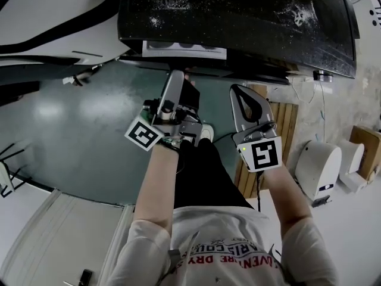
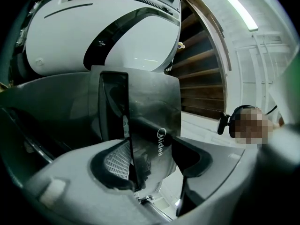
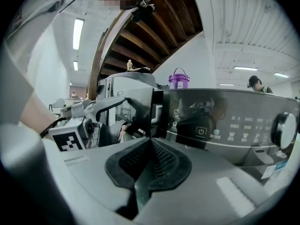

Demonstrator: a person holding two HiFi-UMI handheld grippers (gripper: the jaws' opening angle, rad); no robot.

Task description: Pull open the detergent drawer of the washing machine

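Note:
The black-topped washing machine [image 1: 238,16] stands ahead of me. Its detergent drawer [image 1: 184,49] sticks out a little from the front, showing a white tray from above. My left gripper [image 1: 177,76] reaches up to that drawer. In the left gripper view the glossy dark drawer front [image 2: 154,107] stands between the two pads, and my left gripper [image 2: 152,149] is shut on it at the tips. My right gripper [image 1: 241,91] hangs just right of it, apart from the machine. It [image 3: 150,146] is shut and empty, facing the control panel [image 3: 225,121] and the drawer front [image 3: 139,111].
A white machine [image 1: 47,16] stands at the left, and a wooden pallet [image 1: 286,118] and white appliances [image 1: 321,165] at the right. A purple container [image 3: 179,78] sits on the washer. A dial [image 3: 283,130] is at the panel's right end. A person [image 3: 257,82] stands far behind.

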